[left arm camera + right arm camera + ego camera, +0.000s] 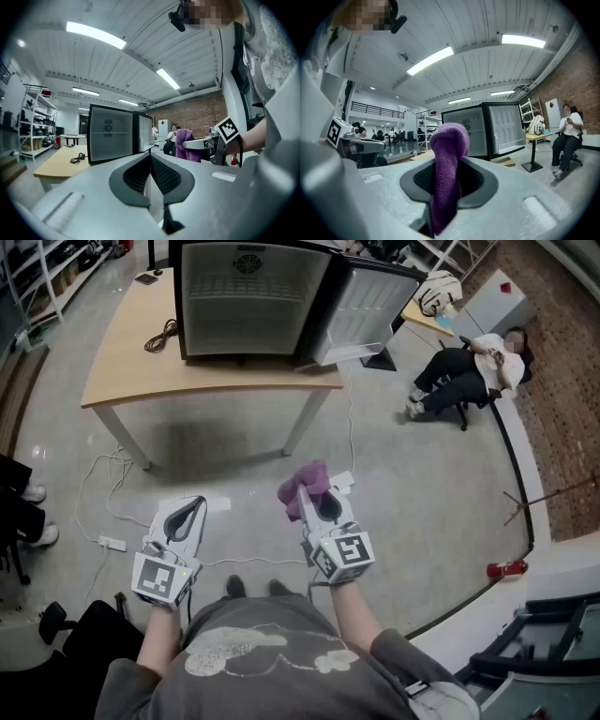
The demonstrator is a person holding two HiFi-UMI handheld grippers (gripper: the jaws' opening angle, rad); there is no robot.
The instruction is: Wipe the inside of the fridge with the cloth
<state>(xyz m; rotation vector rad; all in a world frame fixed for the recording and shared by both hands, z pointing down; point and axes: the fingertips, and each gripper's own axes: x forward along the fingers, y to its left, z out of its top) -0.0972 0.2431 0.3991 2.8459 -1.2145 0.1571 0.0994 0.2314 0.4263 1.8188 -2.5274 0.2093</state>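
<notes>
Cloth [447,173] clamped in right gripper [446,187]

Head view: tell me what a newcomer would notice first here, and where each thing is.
The purple cloth stands out first, bunched between the jaws of the right gripper, low in the middle of the view above the floor. Next comes the fridge at the top, standing on a wooden table with its door swung open to the right. The left gripper, left of the cloth, has its jaws together on nothing.
</notes>
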